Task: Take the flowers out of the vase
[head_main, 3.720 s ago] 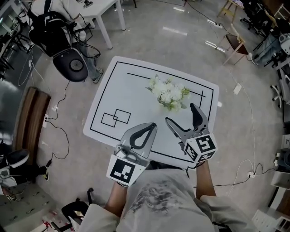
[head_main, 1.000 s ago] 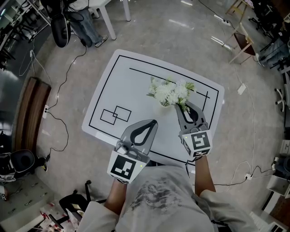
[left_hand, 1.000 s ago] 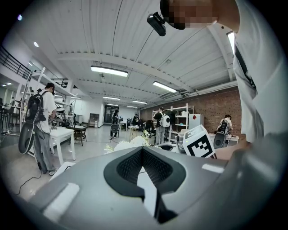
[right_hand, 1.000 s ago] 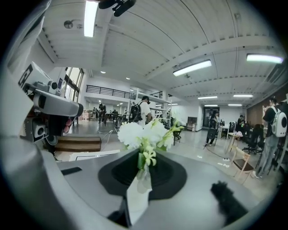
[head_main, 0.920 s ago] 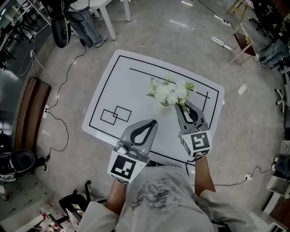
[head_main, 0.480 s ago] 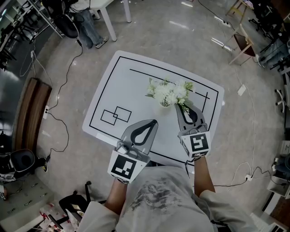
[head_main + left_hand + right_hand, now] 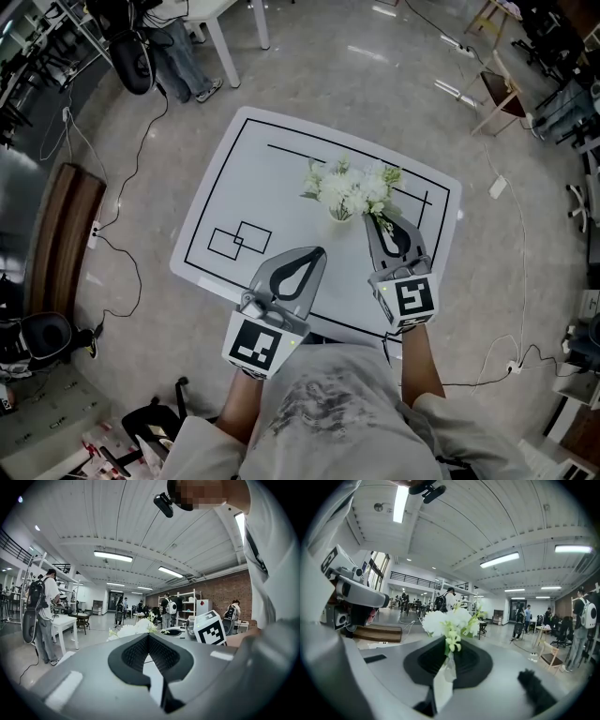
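A bunch of white flowers [image 7: 349,190] with green leaves stands in a small clear vase [image 7: 339,216] on the white table [image 7: 244,187], right of centre. My right gripper [image 7: 377,217] reaches the bunch's near right edge. In the right gripper view its jaws [image 7: 449,641] are shut on a green flower stem, with the white blooms [image 7: 450,620] just beyond the tips. My left gripper [image 7: 317,251] hovers near the front edge, shut and empty, well short of the vase. From the left gripper view [image 7: 148,635] the flowers [image 7: 133,629] show just over its jaws.
Black lines and two overlapping rectangles [image 7: 239,242] mark the tabletop. A brown bench [image 7: 61,244] and floor cables lie to the left. A person [image 7: 183,47] stands by another white table at the back left. A wooden chair [image 7: 487,89] is at the back right.
Earlier the right gripper was open and held off to the near right of the flowers; it has since moved in and shut at the bunch's edge. The left gripper has not moved.
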The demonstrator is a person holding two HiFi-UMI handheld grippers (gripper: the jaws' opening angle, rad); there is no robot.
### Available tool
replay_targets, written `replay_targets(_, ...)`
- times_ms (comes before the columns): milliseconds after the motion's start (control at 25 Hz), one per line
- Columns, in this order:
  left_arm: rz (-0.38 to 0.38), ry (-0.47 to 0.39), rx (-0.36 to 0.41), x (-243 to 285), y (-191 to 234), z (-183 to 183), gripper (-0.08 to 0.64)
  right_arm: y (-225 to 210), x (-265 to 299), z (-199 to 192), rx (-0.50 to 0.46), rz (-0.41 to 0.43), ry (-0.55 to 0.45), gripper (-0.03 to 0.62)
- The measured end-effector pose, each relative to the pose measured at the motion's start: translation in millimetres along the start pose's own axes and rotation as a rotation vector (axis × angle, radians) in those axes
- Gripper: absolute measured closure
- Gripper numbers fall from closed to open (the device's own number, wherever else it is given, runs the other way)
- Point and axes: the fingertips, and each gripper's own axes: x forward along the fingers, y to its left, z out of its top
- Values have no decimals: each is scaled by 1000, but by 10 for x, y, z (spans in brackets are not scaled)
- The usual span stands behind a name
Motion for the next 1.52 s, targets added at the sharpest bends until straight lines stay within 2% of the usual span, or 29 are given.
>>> replay_targets(1520,-17,-47,30,-172,-155,172,552,-8,-329,749,-64,-45,-143,551)
